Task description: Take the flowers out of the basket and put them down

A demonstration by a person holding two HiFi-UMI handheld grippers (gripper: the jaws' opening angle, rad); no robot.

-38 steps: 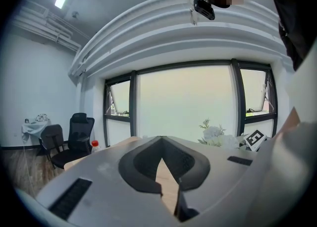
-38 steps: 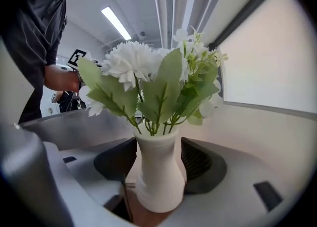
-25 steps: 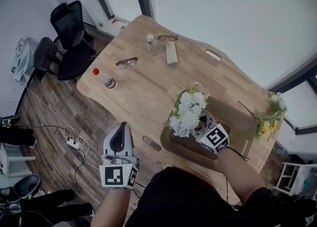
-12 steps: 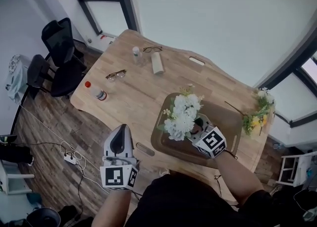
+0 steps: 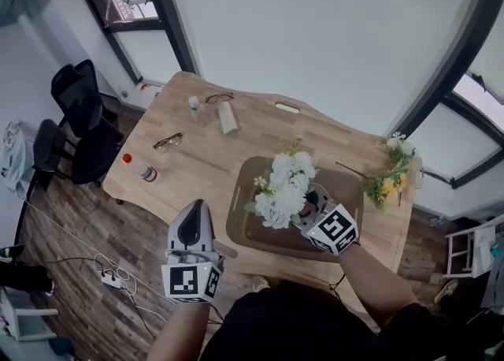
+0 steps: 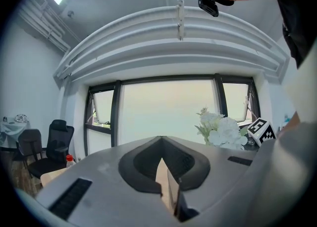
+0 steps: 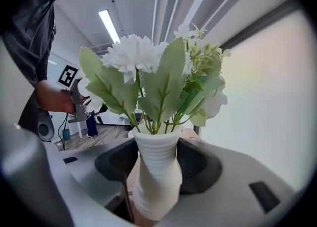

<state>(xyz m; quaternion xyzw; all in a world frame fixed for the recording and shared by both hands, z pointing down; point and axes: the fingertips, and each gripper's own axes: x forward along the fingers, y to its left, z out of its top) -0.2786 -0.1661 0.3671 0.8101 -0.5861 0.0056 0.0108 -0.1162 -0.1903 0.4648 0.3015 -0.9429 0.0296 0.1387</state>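
Observation:
A white ribbed vase point(image 7: 156, 174) holds a bunch of white flowers point(image 5: 282, 190) with green leaves. My right gripper point(image 5: 312, 208) is shut on the vase's body and holds it upright over the brown basket point(image 5: 246, 229) on the wooden table point(image 5: 197, 166). The right gripper view shows the white flowers point(image 7: 148, 77) rising straight out between the jaws. My left gripper point(image 5: 194, 208) hangs off the table's near edge to the left, shut and holding nothing. In the left gripper view the white flowers point(image 6: 220, 129) stand at the right.
A yellow and white flower bunch point(image 5: 386, 182) lies at the table's right end. On the left half are a red-capped bottle point(image 5: 138, 169), two pairs of glasses point(image 5: 168, 142), a small bottle point(image 5: 194, 106) and a beige case point(image 5: 227, 120). Black chairs point(image 5: 75, 127) stand left of the table.
The head view has drawn back and swung, so more window shows. My right gripper keeps the vase over the basket. My left gripper has stayed where it was.

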